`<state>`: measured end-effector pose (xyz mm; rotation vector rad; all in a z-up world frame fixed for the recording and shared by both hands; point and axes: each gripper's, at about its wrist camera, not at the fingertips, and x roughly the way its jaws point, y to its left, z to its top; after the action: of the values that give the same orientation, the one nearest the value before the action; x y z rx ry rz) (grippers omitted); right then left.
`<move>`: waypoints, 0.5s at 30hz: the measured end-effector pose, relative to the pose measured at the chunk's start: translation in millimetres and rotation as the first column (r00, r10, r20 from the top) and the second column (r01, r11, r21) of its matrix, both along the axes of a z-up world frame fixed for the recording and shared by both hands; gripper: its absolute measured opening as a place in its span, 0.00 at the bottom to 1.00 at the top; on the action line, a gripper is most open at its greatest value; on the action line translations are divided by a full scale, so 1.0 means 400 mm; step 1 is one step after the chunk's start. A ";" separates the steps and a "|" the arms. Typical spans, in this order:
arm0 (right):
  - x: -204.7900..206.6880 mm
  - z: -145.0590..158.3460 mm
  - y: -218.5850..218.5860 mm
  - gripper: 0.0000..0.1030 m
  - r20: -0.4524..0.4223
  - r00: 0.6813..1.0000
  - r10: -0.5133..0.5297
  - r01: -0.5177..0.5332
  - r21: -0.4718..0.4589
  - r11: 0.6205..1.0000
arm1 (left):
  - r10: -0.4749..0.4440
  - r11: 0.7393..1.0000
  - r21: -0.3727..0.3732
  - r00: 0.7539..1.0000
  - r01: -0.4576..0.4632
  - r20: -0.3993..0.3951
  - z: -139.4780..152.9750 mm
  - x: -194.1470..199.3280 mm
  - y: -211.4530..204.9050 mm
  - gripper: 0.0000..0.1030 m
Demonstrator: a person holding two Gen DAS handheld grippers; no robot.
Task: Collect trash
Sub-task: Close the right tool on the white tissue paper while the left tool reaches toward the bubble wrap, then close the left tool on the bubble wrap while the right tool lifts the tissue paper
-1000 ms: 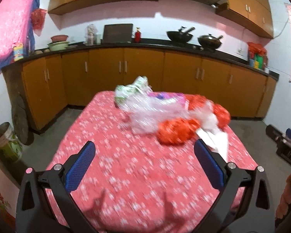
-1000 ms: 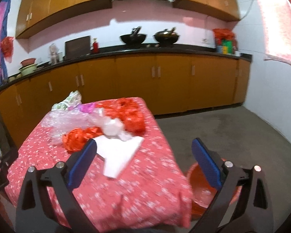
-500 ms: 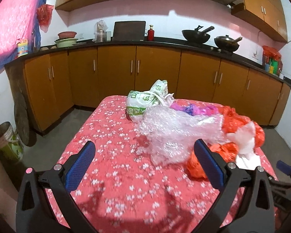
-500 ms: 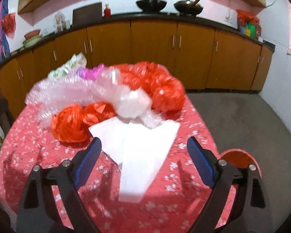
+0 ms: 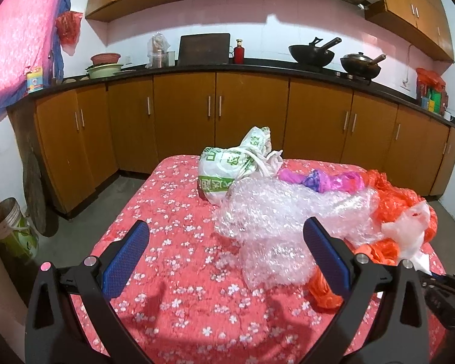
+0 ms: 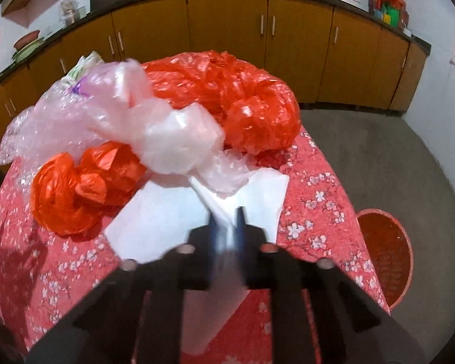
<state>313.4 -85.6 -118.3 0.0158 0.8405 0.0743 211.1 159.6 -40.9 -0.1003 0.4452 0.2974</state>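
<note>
Since the frame a second back, the right tongs [image 6: 226, 227] have dropped toward the table and snapped together; their pads now pinch a raised fold of the white paper sheet [image 6: 163, 212], where before they stood wide above it. The left tongs [image 5: 226, 250] have slid closer to the pile and hang released, nothing between the pads.

The sheet lies flat at the near right of the table, its long axis running from the pile toward the right-hand camera, so the right hand is plainly the nearer one. Its far edge is tucked under a pale pink plastic bag [image 6: 173, 142], which may drag along when the sheet lifts. An orange basket [image 6: 385, 248] stands on the floor just to the right of the table, likely the bin for the trash.

Beyond the sheet sit crumpled orange bags [image 6: 227, 97], bubble wrap [image 5: 282, 212], a purple wrapper [image 5: 324, 180] and a green-printed white bag [image 5: 227, 166], all on the red floral tablecloth [image 5: 173, 242]. Around it: grey floor, brown cabinets [image 5: 248, 115], woks on the counter.
</note>
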 end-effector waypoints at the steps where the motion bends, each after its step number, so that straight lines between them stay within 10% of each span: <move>1: 0.000 0.002 -0.007 0.04 0.012 1.000 -0.002 0.002 0.015 1.000 | 0.002 1.000 0.000 1.000 -0.002 0.000 -0.001 0.003 0.002 0.97; 15: -0.068 0.075 -0.040 0.03 0.147 0.989 0.012 -0.023 0.071 0.997 | -0.091 0.995 -0.041 0.996 0.091 -0.014 0.009 0.083 0.003 0.89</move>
<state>286.2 -101.7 -88.4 0.0705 0.6904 0.1215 244.4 160.8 -37.2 -0.1168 0.4702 0.2000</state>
